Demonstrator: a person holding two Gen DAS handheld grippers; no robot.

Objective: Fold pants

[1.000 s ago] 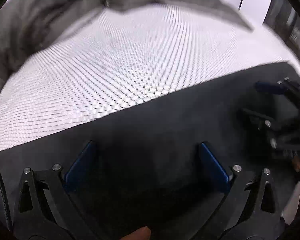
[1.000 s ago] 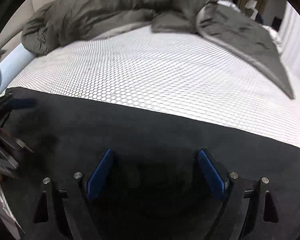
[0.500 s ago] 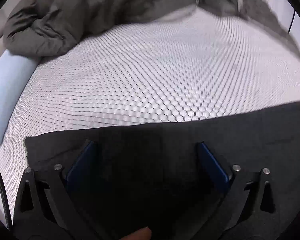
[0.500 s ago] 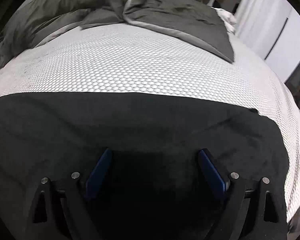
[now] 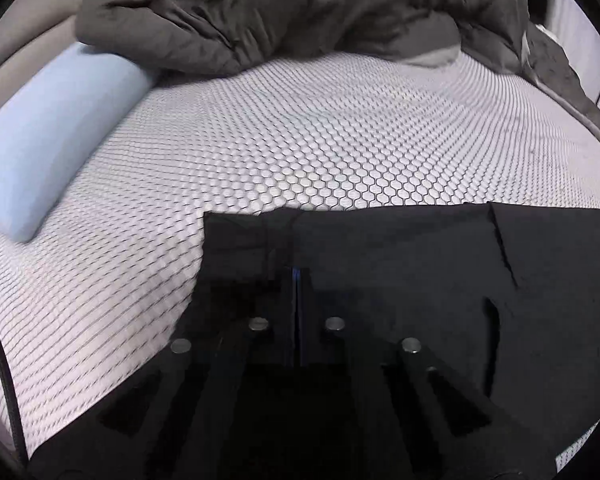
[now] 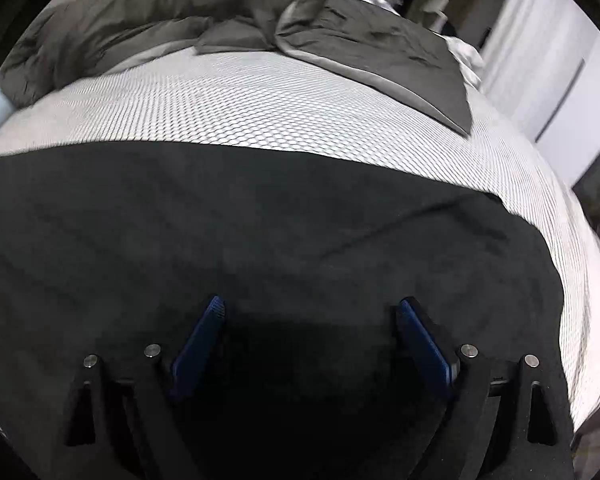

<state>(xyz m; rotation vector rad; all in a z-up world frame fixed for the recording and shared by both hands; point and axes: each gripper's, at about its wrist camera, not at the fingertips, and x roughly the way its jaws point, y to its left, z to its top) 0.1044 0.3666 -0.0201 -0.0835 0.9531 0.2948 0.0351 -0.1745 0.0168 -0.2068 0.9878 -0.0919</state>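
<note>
On the left, the left gripper (image 5: 296, 280) has just snapped closed: a second ago its blue pads stood wide apart over the black pants (image 5: 400, 272), and now they meet in a thin line with the cloth near the pants' left end gathered at the tips (whether fabric is truly pinched between them cannot be told, the pads being almost flush and the cloth dark). Its view has swung as well: earlier it showed the other gripper at the right edge, while now it shows the left end of the pants, a pale blue bolster (image 5: 52, 136) along the bed's left side and the grey duvet (image 5: 300, 8) heaped at the back. The pants lie flat across the near part of the bed (image 5: 300, 140), on its white honeycomb cover, one pair only, with a slit visible toward the right of the left view. Further right, the right gripper (image 6: 310, 320) hangs over the pants with its two pads as wide apart as before and nothing between them but the cloth below; its view has shifted to the pants' right end, near the bed's right edge. Count: two grippers, one pants, one bolster, one duvet.
</note>
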